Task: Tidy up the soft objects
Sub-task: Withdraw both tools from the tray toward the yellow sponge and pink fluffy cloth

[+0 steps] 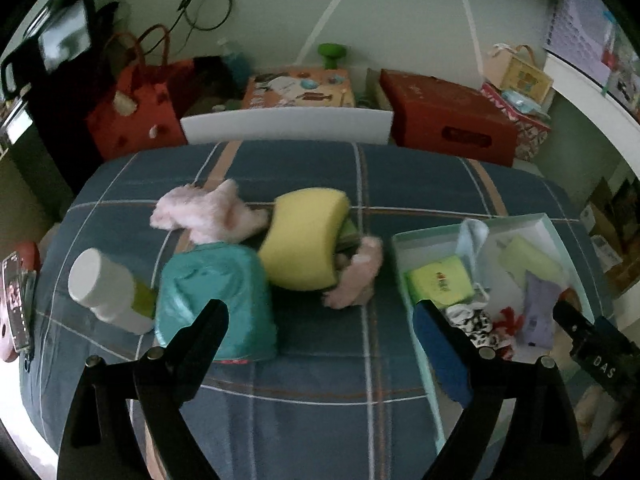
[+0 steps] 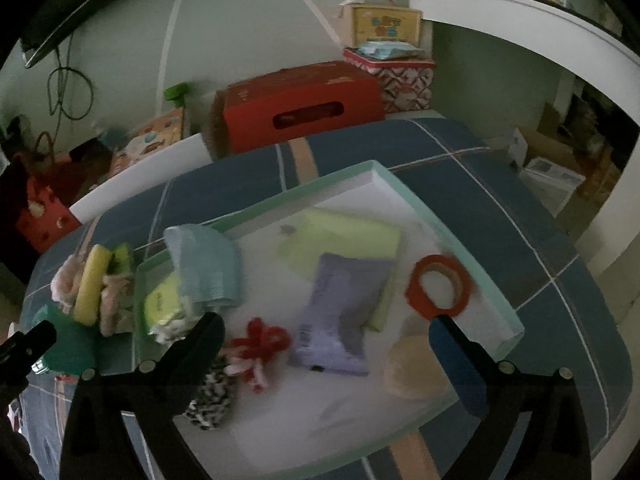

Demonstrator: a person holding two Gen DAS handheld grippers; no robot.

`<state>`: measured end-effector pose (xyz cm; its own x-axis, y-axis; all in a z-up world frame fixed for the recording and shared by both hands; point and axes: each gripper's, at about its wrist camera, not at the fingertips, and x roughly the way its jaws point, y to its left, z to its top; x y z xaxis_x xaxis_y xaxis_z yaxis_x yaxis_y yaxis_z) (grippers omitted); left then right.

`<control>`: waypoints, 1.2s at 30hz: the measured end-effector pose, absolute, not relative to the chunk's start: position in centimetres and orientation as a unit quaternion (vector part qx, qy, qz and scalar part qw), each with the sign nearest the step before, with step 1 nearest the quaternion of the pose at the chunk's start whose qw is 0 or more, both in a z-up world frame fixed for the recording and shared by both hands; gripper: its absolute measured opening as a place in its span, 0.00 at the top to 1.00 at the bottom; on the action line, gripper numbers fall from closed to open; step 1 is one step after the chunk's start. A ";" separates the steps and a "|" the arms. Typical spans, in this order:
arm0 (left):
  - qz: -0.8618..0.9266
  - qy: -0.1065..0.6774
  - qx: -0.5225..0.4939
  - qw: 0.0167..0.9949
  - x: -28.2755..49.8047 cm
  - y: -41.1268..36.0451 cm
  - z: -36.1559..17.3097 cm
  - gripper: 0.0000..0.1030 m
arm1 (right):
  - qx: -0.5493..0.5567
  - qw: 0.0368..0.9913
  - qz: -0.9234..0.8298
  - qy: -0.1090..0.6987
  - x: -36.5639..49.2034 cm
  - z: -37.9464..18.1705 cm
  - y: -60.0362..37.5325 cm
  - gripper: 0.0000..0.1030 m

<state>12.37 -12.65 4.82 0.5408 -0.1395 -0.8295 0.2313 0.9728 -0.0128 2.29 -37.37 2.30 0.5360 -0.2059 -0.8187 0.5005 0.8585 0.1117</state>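
The letters "DAS" stand in white on the black right tongs (image 1: 600, 360), at the right edge of the left wrist view. Other labels are too blurred to read.

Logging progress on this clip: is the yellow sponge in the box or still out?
Out. The yellow sponge lies on the plaid cloth beside the pink fuzzy items, left of the box.

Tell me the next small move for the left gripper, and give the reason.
Probably ease the left gripper forward toward the yellow sponge and close on it. Its jaws are open and empty, and the sponge lies on the plaid cloth among pink fluffy pieces, outside the white tray, where other soft items already lie. The right gripper hangs open over the tray.
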 end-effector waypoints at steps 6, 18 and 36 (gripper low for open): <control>-0.078 0.457 0.043 0.885 13.0 -9.7 5.7 0.09 | 0.139 0.866 -0.184 0.444 3.4 2.7 -34.4 0.00; -0.034 0.444 0.015 0.895 14.2 -4.5 6.4 0.09 | 0.083 0.889 -0.134 0.429 5.2 4.1 -28.0 0.00; -0.030 0.449 -0.060 0.891 15.4 0.4 6.2 0.09 | 0.058 0.899 -0.135 0.412 7.8 5.9 -22.7 0.00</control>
